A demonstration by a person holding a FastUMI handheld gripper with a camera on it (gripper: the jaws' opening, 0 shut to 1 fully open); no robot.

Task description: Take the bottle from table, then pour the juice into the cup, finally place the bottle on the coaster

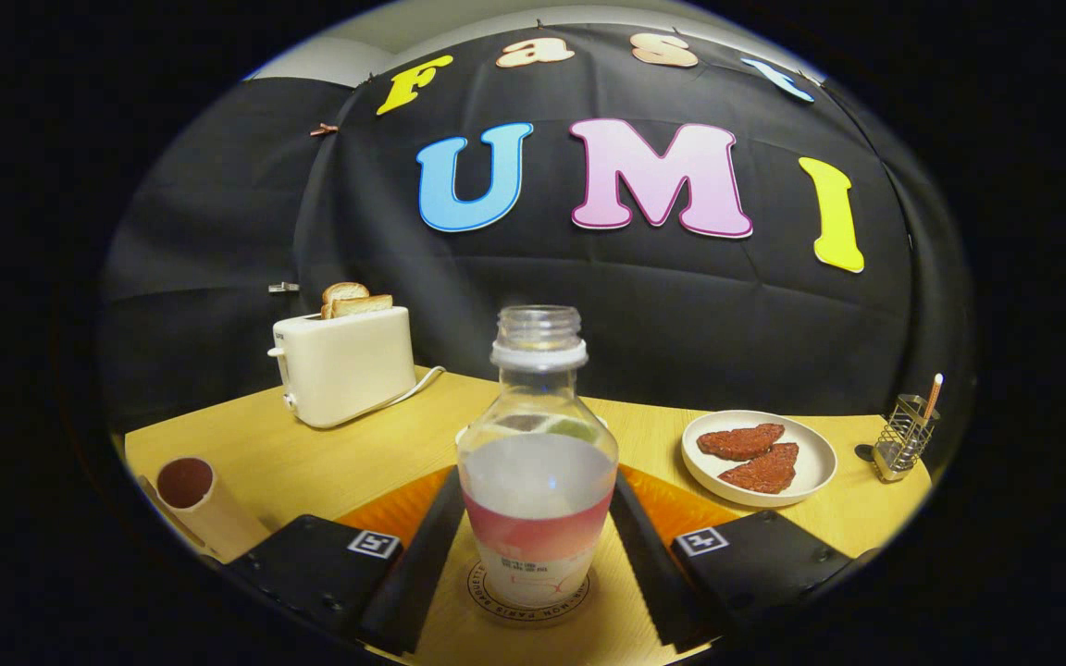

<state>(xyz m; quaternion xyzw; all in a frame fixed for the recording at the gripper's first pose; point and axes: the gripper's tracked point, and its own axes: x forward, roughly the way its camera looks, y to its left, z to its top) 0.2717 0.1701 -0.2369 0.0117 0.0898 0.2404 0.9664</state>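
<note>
Tongs point(538, 546) flank the bottle point(538, 481), upright on its coaster point(487, 592); whether they press it, unclear.

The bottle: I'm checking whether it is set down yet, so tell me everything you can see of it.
The bottle is clear plastic, uncapped, with a white neck ring and a pink-and-white label. It stands upright on a round printed coaster between the fingers of the gripper, which flank it; whether they press it cannot be told.

coaster point(480, 581) mostly hidden under bottle point(537, 467); cup point(195, 504) partly cut off
</note>
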